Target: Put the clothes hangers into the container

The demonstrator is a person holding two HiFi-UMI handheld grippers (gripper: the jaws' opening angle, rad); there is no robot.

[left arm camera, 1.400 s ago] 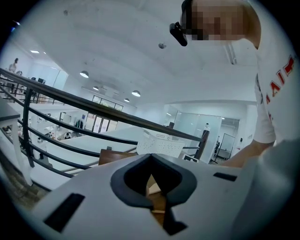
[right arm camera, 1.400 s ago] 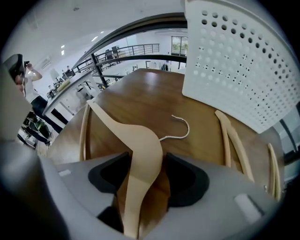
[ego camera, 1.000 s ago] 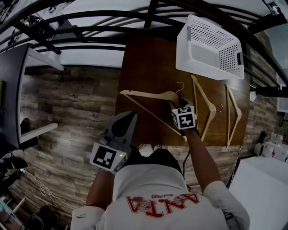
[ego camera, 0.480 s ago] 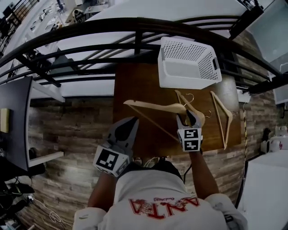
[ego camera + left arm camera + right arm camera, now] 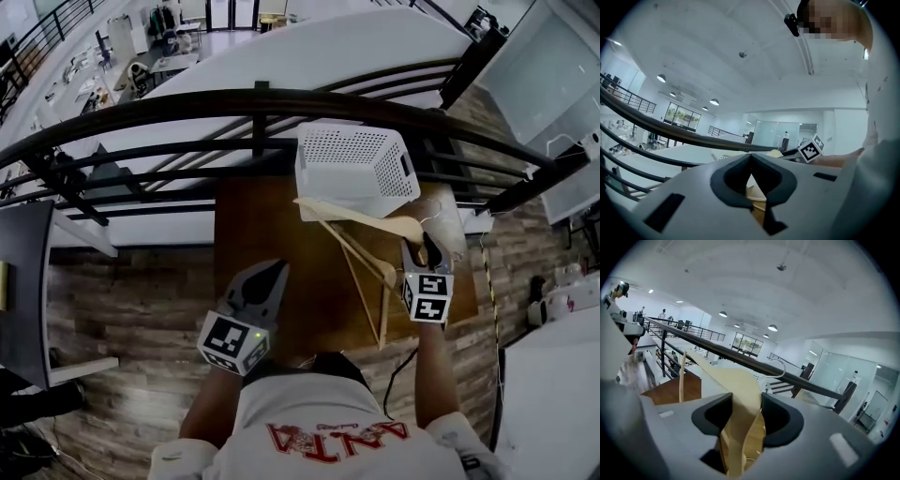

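Observation:
My right gripper (image 5: 422, 247) is shut on the neck of a pale wooden hanger (image 5: 361, 214), holding it off the brown table (image 5: 253, 234). The hanger's left end reaches over the front rim of the white perforated basket (image 5: 356, 164) at the table's far edge. In the right gripper view the hanger (image 5: 740, 423) is pinched between the jaws of that gripper (image 5: 745, 401), its metal hook (image 5: 776, 369) pointing away. My left gripper (image 5: 270, 274) hovers over the table's near left, shut, with nothing in it (image 5: 750, 161). Part of another hanger (image 5: 382, 314) lies on the table below.
A black metal railing (image 5: 253, 103) runs just behind the table and basket. Wood-plank floor (image 5: 122, 309) surrounds the table. The right gripper's marker cube (image 5: 812, 147) shows in the left gripper view.
My right gripper has lifted the hanger off the table and carried it right and toward the basket. The head view tilted up. The left gripper stayed put.

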